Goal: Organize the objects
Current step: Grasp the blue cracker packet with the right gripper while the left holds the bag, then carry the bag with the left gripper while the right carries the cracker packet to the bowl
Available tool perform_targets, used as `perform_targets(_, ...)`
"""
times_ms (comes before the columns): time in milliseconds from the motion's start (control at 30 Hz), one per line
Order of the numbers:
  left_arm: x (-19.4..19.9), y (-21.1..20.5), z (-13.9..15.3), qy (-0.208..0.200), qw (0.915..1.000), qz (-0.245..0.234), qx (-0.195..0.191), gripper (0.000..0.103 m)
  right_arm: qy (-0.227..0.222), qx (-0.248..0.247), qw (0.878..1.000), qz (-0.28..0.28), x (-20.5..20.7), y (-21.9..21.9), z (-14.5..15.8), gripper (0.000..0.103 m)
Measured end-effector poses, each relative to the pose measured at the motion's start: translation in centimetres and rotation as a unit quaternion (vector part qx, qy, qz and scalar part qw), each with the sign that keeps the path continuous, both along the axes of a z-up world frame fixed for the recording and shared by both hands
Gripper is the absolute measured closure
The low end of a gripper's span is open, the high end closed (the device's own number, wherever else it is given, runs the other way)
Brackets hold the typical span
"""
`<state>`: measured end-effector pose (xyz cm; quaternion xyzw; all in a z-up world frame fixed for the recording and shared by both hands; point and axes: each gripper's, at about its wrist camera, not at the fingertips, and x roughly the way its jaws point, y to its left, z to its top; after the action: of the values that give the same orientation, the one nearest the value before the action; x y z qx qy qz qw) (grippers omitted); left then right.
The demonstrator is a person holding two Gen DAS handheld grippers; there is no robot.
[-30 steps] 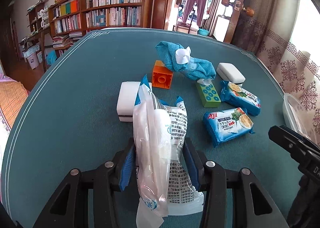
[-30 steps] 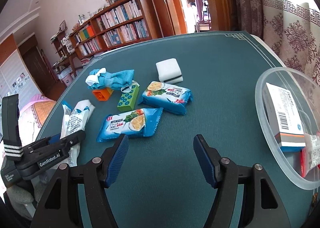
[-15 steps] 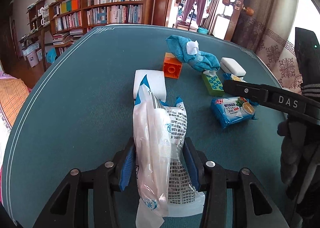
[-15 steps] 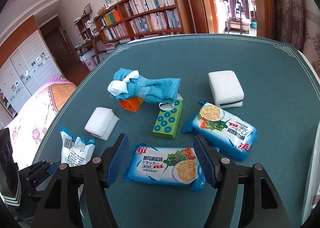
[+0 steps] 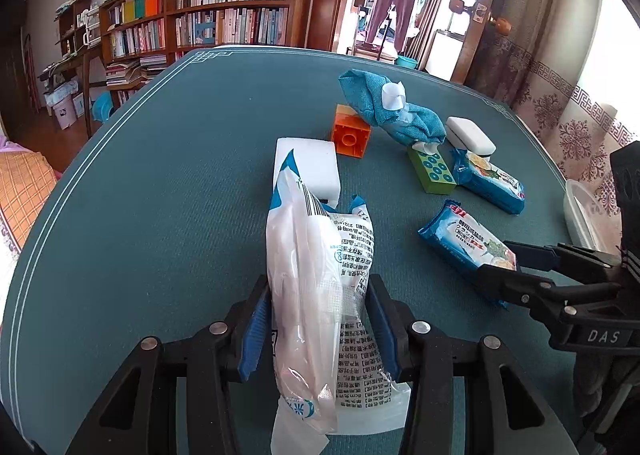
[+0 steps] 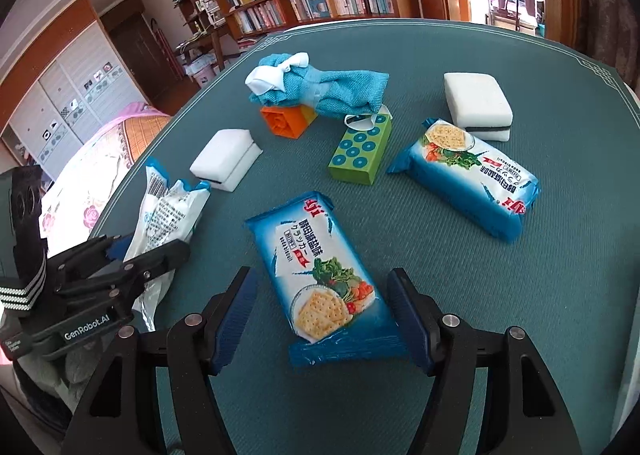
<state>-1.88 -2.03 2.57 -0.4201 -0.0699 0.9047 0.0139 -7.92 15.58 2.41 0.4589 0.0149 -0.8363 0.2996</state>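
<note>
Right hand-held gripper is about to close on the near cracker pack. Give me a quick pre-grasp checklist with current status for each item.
1. Near cracker pack lies between the right hand-held gripper jaws: ok.
2. Jaws stand open, gaps on both sides of the pack: ok.
3. Pack lined up with the jaws: not ok, it lies slightly skewed.
4. Neighbours clear: ok, the green block and second cracker pack lie apart.
5. Left hand-held gripper secure on the white plastic bag: ok.
6. Room left in the clear container: cannot tell.
</note>
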Motion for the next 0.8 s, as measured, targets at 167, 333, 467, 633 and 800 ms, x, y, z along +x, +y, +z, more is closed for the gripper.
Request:
perform_targets(167,0.2,0.3,0.3,0.003,1.0000,-0.004,-0.002,0.054,0.042,0.061,0.997,0.005,1.0,-2.1,-0.3,0.034)
perform_targets(333,0.4,0.2,0.5,0.004,1.0000,-0.003,-0.001,0.054,0.050,0.063,0.997,0.000,0.4,-2.9,-0.3,0.035)
perform_targets(467,0.4,0.3,0.6,0.006,1.0000,-0.004,-0.002,0.054,0.056,0.068,0.996,-0.013,0.4,-2.5,-0.2,0.049)
perform_targets(633,0.5,0.8,0.7,0.006,0.9999,-0.009,-0.002,0.054,0.053,0.060,0.996,-0.026,0.7,-1.5,-0.2,0.057)
perform_targets(800,0.6,1.4,1.2,0.011,0.9998,-0.016,-0.006,0.054,0.049,0.048,0.997,-0.041,1.3,-0.7,-0.1,0.059)
